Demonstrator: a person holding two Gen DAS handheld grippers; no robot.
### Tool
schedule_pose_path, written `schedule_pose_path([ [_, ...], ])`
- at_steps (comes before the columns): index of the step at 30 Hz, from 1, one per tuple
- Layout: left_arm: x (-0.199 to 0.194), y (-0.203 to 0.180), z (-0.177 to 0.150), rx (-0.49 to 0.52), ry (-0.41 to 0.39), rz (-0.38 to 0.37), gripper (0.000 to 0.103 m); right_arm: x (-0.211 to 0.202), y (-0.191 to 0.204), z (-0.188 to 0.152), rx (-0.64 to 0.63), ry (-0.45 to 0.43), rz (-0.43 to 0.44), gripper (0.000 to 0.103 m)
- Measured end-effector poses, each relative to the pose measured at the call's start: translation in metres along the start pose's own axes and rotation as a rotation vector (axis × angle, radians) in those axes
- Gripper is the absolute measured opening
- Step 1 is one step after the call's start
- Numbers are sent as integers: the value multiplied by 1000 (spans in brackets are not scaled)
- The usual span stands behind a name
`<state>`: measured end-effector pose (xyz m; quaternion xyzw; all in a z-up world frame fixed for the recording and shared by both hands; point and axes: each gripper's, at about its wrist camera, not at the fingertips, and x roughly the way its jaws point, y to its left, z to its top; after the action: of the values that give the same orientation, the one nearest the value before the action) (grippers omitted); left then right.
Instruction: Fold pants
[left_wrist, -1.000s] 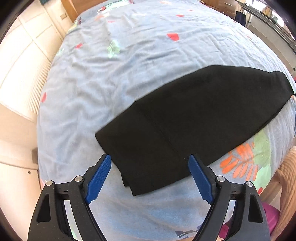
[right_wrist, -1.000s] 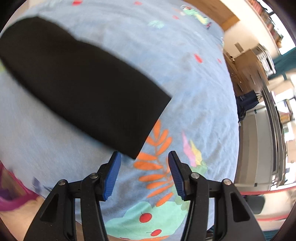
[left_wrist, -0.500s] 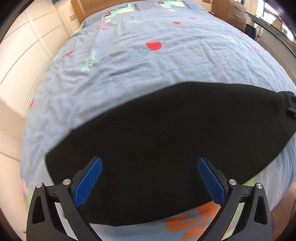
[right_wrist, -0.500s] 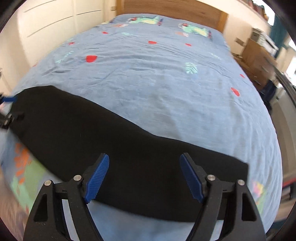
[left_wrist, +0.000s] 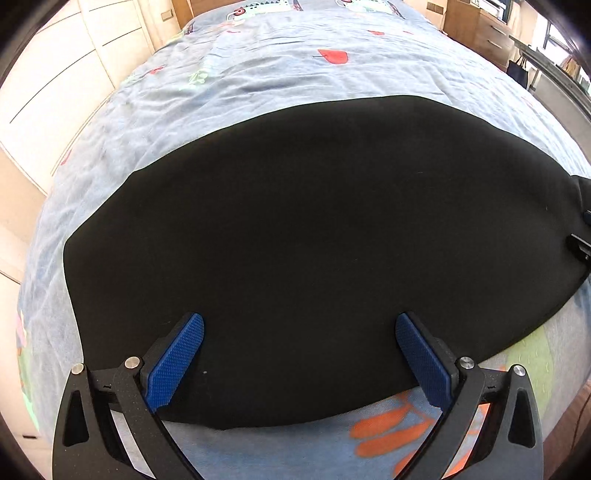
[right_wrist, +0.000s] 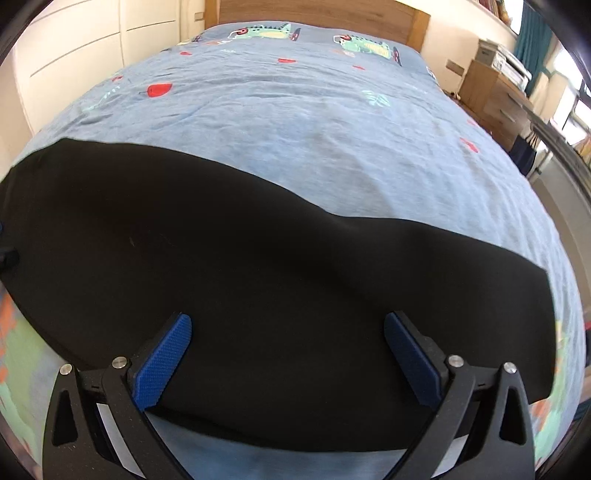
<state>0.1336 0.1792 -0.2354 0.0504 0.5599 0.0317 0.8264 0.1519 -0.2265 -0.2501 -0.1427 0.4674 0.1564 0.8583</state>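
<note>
A: Where were the pants (left_wrist: 314, 229) at that point?

B: Flat on the blue bedspread (left_wrist: 280, 77), a long black strip across the near end of the bed, already doubled leg on leg. In the right wrist view the strip (right_wrist: 258, 280) ran from nine o'clock over to four o'clock.

A: And the grippers?

B: The left gripper (left_wrist: 299, 354) and the right gripper (right_wrist: 288, 350) each hung over the cloth's near edge, tilted steeply down. Both sets of jaws had just been opening and stood as wide as they go. Cloth lay below the gap, but no pad pinched it.

A: So which step?

B: I'd judge it the approach for the next fold. The next move probably calls for sinking both onto the near edge, pinching it, then carrying it across.

A: Any risk?

B: Catching the bedspread along with the cloth.
</note>
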Motion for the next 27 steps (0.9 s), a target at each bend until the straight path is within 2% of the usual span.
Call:
schedule_pose_path([
  [3, -9, 4, 6, -11, 9, 12, 102, -6, -7, 3, 9, 17, 26, 103],
  [7, -37, -9, 37, 29, -58, 18, 102, -38, -28, 9, 19, -44, -14, 103],
  [10, -51, -43, 75, 100, -102, 24, 102, -42, -58, 5, 46, 8, -88, 103],
  [14, -54, -109, 119, 170, -120, -65, 102, -41, -92, -13, 112, 44, -157, 103],
  [18, -47, -197, 138, 267, -116, -135, 102, -42, -113, -36, 192, 40, -167, 103],
  [21, -30, -250, 139, 343, -104, -123, 102, -40, -119, -50, 222, 31, -168, 103],
  [23, -10, -272, 142, 377, -91, -100, 102, -38, -120, -51, 237, 18, -167, 103],
  [27, 24, -271, 143, 366, -52, -41, 102, -36, -118, -56, 241, 16, -161, 103],
])
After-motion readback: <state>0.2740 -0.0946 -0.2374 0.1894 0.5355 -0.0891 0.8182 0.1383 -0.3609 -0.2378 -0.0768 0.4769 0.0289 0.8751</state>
